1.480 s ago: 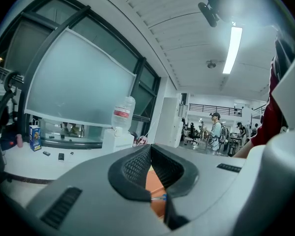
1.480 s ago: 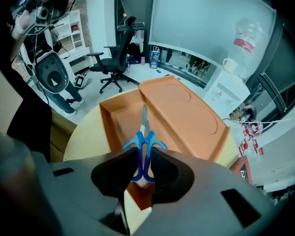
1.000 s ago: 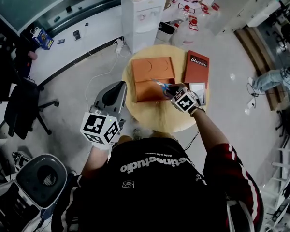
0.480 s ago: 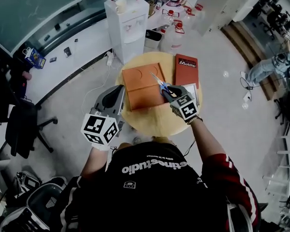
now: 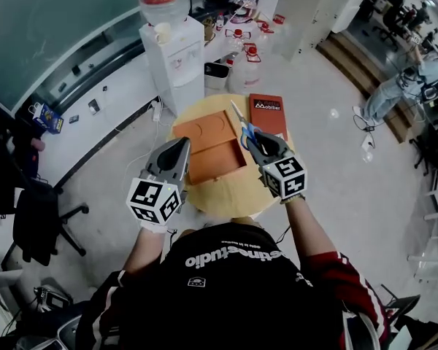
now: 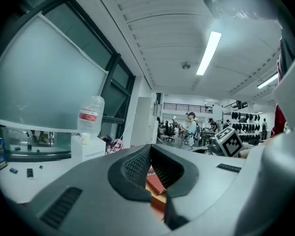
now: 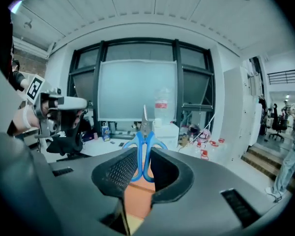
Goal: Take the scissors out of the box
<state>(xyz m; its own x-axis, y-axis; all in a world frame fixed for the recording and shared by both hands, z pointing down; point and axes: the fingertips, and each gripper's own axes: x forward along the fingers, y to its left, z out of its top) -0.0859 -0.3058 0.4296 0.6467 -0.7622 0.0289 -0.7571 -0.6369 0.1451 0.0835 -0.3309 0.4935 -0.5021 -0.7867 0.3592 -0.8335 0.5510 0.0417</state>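
Grips the scissors (image 7: 144,149) in the right gripper (image 7: 143,170), pads pressed on the two blue handle loops and held partly apart by them. Leaves the steel blades sticking straight out past the fingertips, closed together, tips pointing away from the person. Holds them up in the air over the round wooden surface (image 5: 226,195), out of the box (image 5: 215,148) and touching nothing else. From the head view, places them over the strip between that box and the red case (image 5: 269,114) to its right.

Shows the box as orange and open, its two halves lying flat next to each other on the surface, the far half towards the water dispenser (image 5: 174,49). Cannot tell what else lies inside.

Carries nothing in the left gripper (image 5: 181,146): jaws a little apart, with only the box and the red case visible far off through the gap. Hangs above the left edge of the surface, just beside the box's near left corner in the head view, pointing roughly level across the room. Stands well apart from the right gripper, with the box between the two.
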